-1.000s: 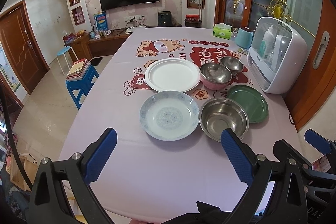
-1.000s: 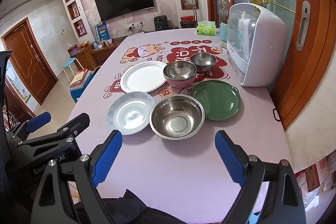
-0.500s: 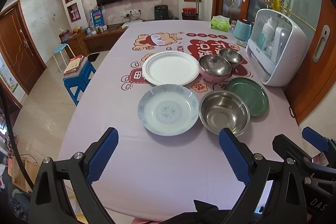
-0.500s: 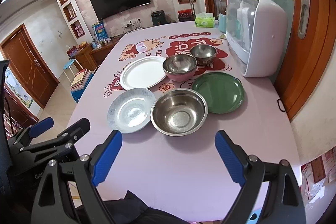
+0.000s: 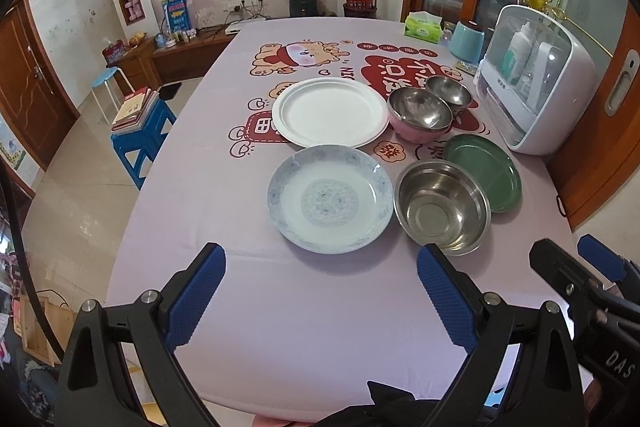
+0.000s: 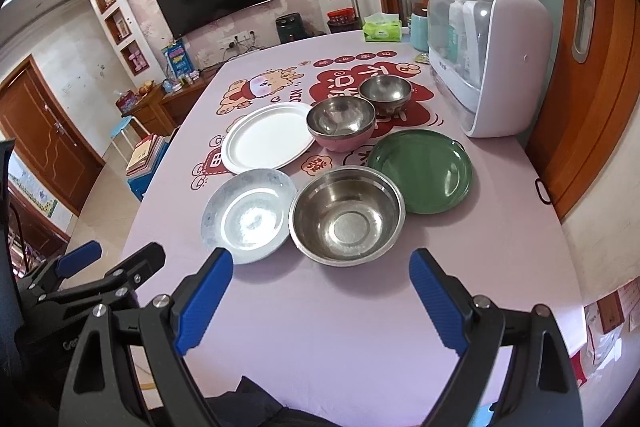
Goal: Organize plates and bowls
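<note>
Left wrist: left gripper [image 5: 320, 279] fingers wide, empty, over the counter [image 5: 320, 327] edge. Blue plate [image 5: 330, 197], white plate [image 5: 330, 111], green plate [image 5: 482, 177] all lie apart.

Right wrist: right gripper [image 6: 320, 285] wide, empty. Big bowl [image 6: 346, 215], pink bowl [image 6: 341, 123], small bowl [image 6: 385, 93] unstacked. Likely nothing sorted yet.
</note>
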Motion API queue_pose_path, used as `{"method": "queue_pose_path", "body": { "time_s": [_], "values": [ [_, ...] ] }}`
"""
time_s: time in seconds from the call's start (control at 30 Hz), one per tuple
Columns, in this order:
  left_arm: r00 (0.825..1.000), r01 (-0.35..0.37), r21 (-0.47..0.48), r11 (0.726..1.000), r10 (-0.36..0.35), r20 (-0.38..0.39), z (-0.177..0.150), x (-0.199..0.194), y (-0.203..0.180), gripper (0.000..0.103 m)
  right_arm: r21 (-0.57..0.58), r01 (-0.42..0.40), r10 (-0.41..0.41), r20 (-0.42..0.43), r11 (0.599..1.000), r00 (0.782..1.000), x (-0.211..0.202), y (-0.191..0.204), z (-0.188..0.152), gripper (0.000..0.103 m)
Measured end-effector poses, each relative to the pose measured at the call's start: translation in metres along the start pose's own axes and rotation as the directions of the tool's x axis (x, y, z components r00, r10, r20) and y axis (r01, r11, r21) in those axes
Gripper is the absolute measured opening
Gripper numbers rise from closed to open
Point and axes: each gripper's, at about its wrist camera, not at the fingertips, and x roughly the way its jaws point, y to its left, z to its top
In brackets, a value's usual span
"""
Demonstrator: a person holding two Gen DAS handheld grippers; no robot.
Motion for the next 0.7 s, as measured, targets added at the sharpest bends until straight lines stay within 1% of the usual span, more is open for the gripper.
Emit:
{"method": "queue_pose_path", "body": {
  "time_s": [0.27,0.4,0.53,0.7],
  "values": [
    [0.999,0.005,-0.002,1.000,-0.005,-0.053,0.018,0.018,0.026,0.096,0.042,0.004,-0.004,-0.001,0.999,1.000,0.020,0.014,0.016,0.090],
    [0.998,0.005,0.004,1.000,-0.005,-0.068,0.030,0.030,0.041,0.096,0.080,0.003,-0.003,-0.005,0.997,1.000,0.035,0.019,0.027,0.090],
    [0.996,-0.015,0.013,1.000,0.016,-0.083,0.044,0.044,0.056,0.096,0.115,0.003,-0.001,-0.012,0.993,1.000,0.049,0.026,0.036,0.090],
    [0.993,-0.027,0.058,0.998,0.033,-0.115,0.065,0.068,0.072,0.096,0.154,0.008,-0.004,-0.021,0.988,1.000,0.067,0.034,0.045,0.090]
  ]
}}
